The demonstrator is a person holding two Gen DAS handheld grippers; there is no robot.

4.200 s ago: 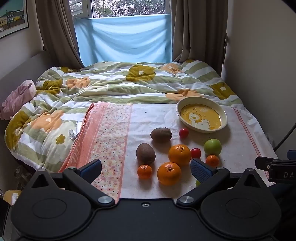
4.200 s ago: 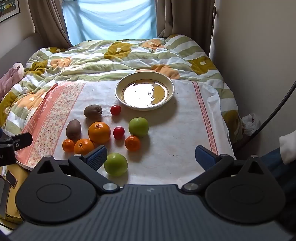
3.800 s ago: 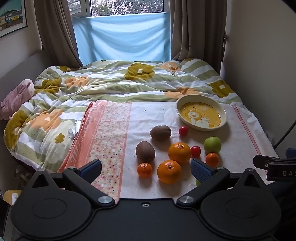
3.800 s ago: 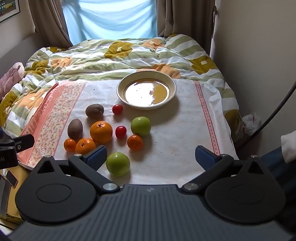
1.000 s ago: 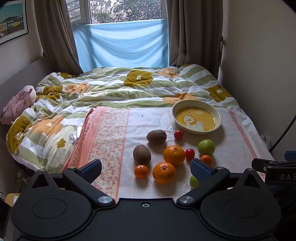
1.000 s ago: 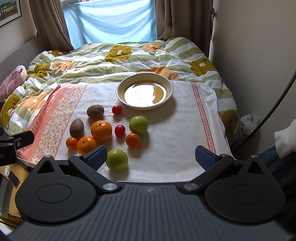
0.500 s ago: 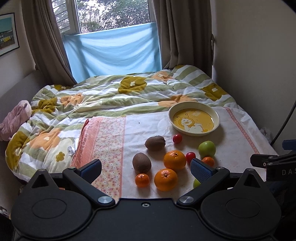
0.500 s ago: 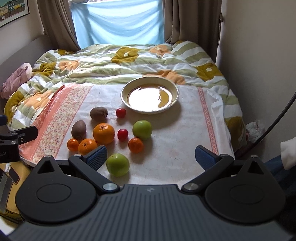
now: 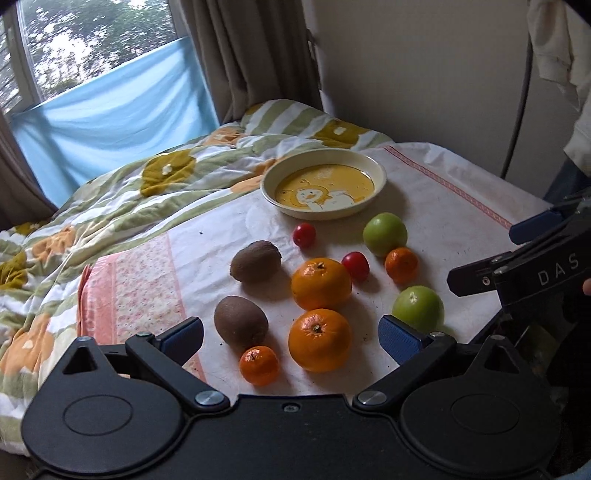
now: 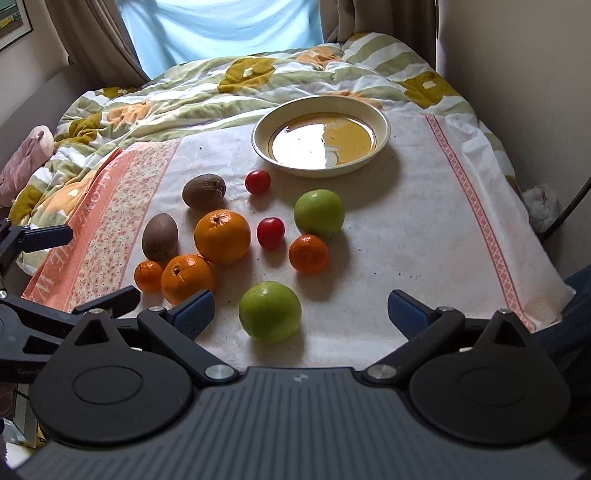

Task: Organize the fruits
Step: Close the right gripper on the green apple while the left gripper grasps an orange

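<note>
Fruits lie on a white cloth (image 10: 399,236) on a bed: two kiwis (image 9: 241,323), two large oranges (image 9: 320,283), two mandarins (image 9: 258,364), two red cherry tomatoes (image 10: 270,232) and two green apples (image 10: 269,311). A cream plate (image 10: 384,127) with a yellow centre sits behind them, empty. My left gripper (image 9: 291,338) is open, just short of the nearest orange (image 9: 319,344) and mandarin. My right gripper (image 10: 301,314) is open, with the near green apple between its pads (image 10: 194,312).
A floral quilt (image 10: 184,92) covers the bed behind the cloth. A wall (image 9: 424,66) and a hanging cable (image 9: 517,110) are to the right. Curtains and a blue-covered window (image 10: 221,29) are at the back. A pink item (image 10: 26,162) lies far left.
Both grippers have moved forward and lower toward the fruit. The left one has swung to the right. The fruit and plate have not moved.
</note>
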